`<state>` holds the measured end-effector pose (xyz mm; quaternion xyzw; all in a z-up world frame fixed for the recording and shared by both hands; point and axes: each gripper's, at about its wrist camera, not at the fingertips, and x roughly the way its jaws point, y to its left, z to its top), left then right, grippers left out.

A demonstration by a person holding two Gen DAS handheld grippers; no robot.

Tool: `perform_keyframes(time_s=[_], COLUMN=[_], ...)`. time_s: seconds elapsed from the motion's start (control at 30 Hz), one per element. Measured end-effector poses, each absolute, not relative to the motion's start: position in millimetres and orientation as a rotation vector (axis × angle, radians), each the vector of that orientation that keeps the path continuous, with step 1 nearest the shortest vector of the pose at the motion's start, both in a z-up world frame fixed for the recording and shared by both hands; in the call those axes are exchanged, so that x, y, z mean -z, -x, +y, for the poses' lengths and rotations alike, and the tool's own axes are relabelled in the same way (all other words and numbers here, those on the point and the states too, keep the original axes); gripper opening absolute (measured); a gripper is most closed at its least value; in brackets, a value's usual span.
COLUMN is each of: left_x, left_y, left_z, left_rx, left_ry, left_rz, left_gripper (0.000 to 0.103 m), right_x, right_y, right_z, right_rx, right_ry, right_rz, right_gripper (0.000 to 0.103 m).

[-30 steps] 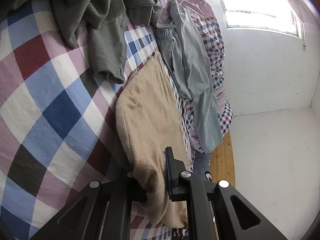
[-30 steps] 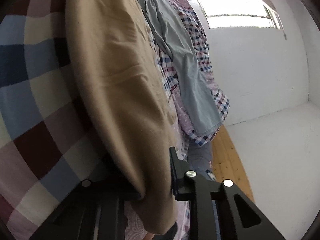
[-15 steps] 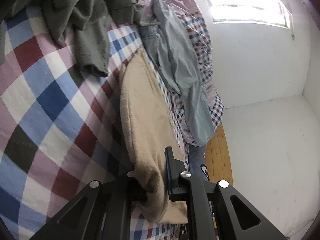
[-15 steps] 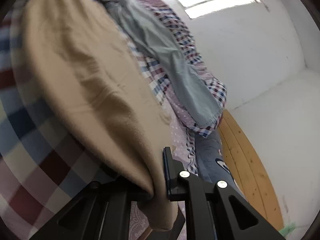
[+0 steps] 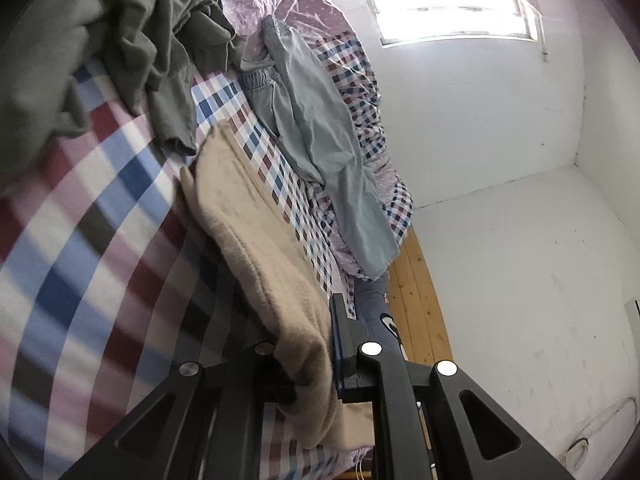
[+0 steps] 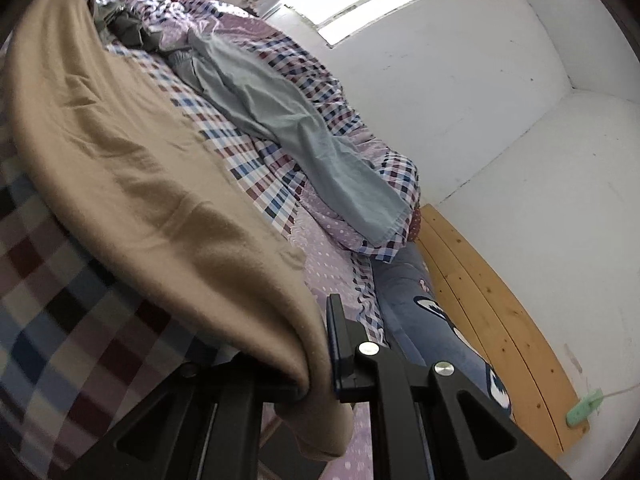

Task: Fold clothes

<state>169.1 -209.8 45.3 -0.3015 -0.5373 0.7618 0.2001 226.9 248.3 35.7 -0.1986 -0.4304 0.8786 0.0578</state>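
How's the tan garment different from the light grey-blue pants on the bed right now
The tan garment is clamped at its near edge by both the left gripper and the right gripper; the grey-blue pants lie loose, ungripped. The tan garment looks thick and fuzzy, the pants thin and smooth. The tan garment is nearer the cameras, the pants beyond it. Both lie on the checked bedding.

A big checked bedsheet (image 5: 80, 216) in blue, maroon, pink and white spreads across the bed — its squares blurred at the near edge. Along the far side a rumpled purple dotted quilt (image 6: 320, 256) with checked trim spills over the edge. Beyond it, a pale wooden plank floor (image 6: 492, 304) meets a white wall (image 5: 480, 128), and a bright window (image 5: 452, 12) glares up top — a mint-green power strip (image 6: 582, 404) on the boards.
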Motion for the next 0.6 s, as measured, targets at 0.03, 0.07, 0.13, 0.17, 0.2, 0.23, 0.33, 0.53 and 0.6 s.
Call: perform_keyframes(time_s=[0.03,0.07,0.13,0.17,0.2,0.23,0.33,0.53,0.6], left_x=[-47,-48,-53,-57,-61,-67,-88,-152,-175], left_y=[-177,-186,-204,-214,-225,-234,-257,-299,-313], left_z=[-210,-211,-213,-213,-214,-214,-216,-229,-233], left_rx=[-2.131,-2.134,-2.139,-2.145,-2.152,-2.159,-2.177,-2.184,-2.181], left_ry=[0.845,0.846,0.836,0.832,0.828,0.819,0.784,0.653,0.608], left_rz=[-1.502,-1.501,-1.494,-1.485,-1.474,-1.464,-1.435,-1.4,-1.393], left_gripper=[0.01,0.01,0.01,0.01,0.01,0.01,0.01,0.01,0.01], right_x=[-38,-41,-49,-53,-59,-66,-92,-156,-176], right_y=[-234,-242,-256,-263,-270,-278,-300,-339,-352], right_z=[247,246,242,241,238,236,229,227,228], right_rx=[-2.668,-2.676,-2.703,-2.718,-2.732,-2.741,-2.768,-2.796,-2.809], right_ry=[0.597,0.592,0.594,0.598,0.595,0.58,0.527,0.369,0.324], right_rz=[-1.299,-1.292,-1.276,-1.268,-1.262,-1.259,-1.242,-1.172,-1.142], right_gripper=[0.01,0.01,0.01,0.01,0.01,0.01,0.01,0.01,0.01])
